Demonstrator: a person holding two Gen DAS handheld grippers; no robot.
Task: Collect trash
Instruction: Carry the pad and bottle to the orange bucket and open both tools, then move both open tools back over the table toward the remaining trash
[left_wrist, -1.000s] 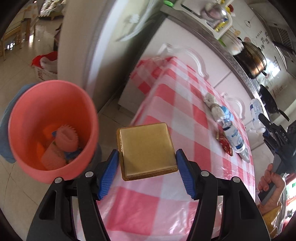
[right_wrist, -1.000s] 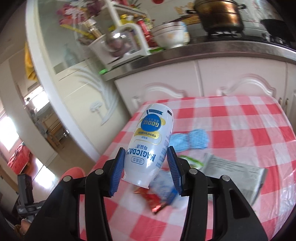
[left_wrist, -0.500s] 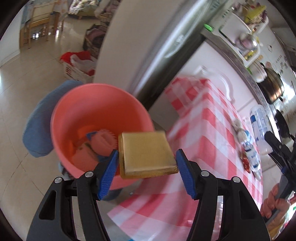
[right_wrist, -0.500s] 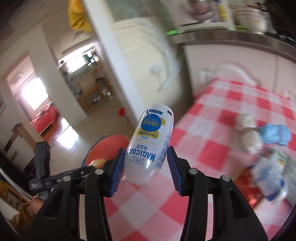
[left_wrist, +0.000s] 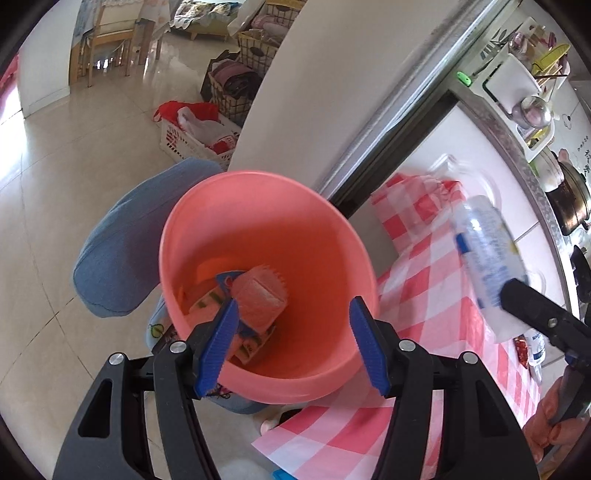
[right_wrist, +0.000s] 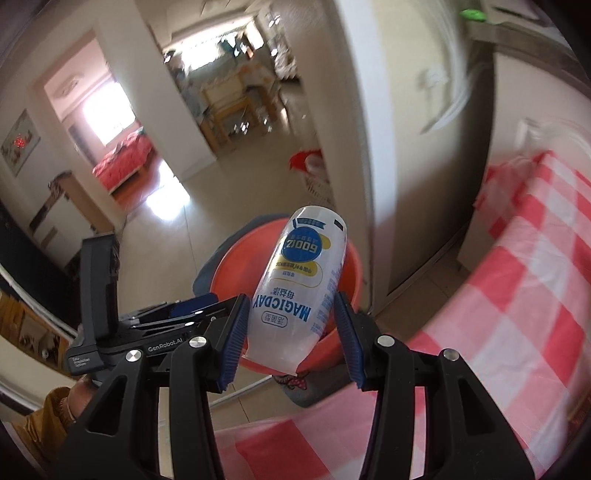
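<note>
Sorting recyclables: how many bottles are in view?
2: a white bottle in the right gripper; a second bottle lying on the checked tablecloth, partly hidden. Others may be hidden.

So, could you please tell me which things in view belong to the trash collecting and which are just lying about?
Part of the job:
- pink bin
- white bottle, clamped in the right hand-held gripper
- left hand-held gripper, empty over the bin

Just lying about:
- white basket
- pot
- blue cushion

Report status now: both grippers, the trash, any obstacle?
Left hand-held gripper open, empty, over pink bucket. Right hand-held gripper shut on white plastic bottle, near bucket rim. Nothing in the way.
</note>
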